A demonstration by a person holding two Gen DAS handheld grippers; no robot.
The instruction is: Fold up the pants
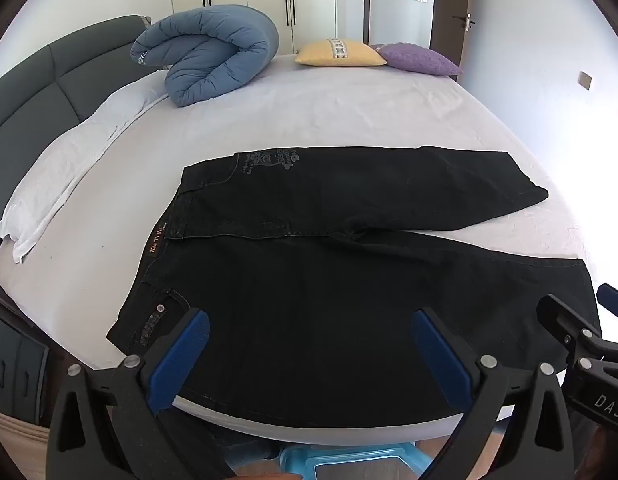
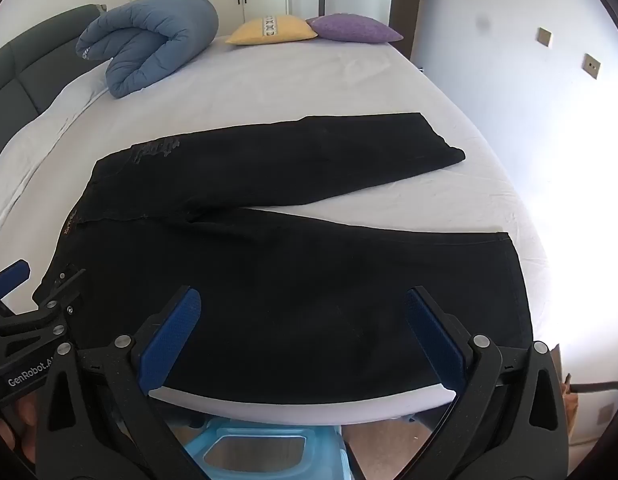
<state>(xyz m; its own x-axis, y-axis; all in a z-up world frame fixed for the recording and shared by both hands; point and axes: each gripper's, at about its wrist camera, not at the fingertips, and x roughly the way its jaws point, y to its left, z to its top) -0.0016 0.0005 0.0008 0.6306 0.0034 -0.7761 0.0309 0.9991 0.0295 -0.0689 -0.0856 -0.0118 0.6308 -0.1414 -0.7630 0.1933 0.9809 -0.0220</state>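
Note:
Black pants (image 1: 329, 264) lie flat on the white bed sheet (image 1: 309, 112), waistband to the left, both legs spread apart to the right; they also show in the right wrist view (image 2: 289, 264). My left gripper (image 1: 311, 330) is open and empty, hovering over the near leg by the waist end. My right gripper (image 2: 303, 308) is open and empty over the near leg, further toward the hem. The right gripper shows at the right edge of the left wrist view (image 1: 581, 316). The left gripper shows at the left edge of the right wrist view (image 2: 41, 280).
A rolled blue duvet (image 1: 213, 52) lies at the far left of the bed, with a yellow pillow (image 1: 339, 54) and a purple pillow (image 1: 419, 58) at the far edge. A grey headboard (image 1: 33, 92) runs along the left. A light-blue stool (image 2: 253, 448) stands below the near bed edge.

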